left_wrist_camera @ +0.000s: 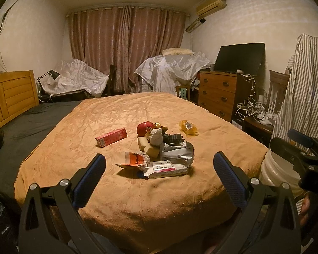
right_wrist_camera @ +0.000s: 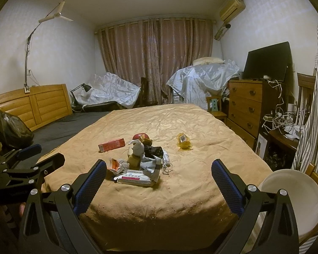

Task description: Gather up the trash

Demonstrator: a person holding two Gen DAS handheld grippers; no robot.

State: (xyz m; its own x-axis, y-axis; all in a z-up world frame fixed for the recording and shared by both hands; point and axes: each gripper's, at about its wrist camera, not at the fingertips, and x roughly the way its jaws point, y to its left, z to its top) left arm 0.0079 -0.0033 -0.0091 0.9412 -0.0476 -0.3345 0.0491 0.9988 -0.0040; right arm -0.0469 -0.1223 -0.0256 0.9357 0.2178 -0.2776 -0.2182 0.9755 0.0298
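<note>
Trash (left_wrist_camera: 159,154) lies heaped on the orange bedspread (left_wrist_camera: 125,203) near the bed's foot; a red carton (left_wrist_camera: 111,137) sits left of the heap, a yellow wrapper (left_wrist_camera: 188,127) right of it. Left gripper (left_wrist_camera: 159,173) and right gripper (right_wrist_camera: 159,177) hover short of the heap, fingers apart, holding nothing. A white bucket (right_wrist_camera: 290,201) stands beside the bed's right corner.

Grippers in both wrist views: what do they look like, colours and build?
The left gripper and right gripper look identical: matte black angular frames with triangular cut-outs and silver round bolts at the pivots. The jaws are two long fingers faced with blue dimpled pads. No cables, markings or sleeves show.
</note>
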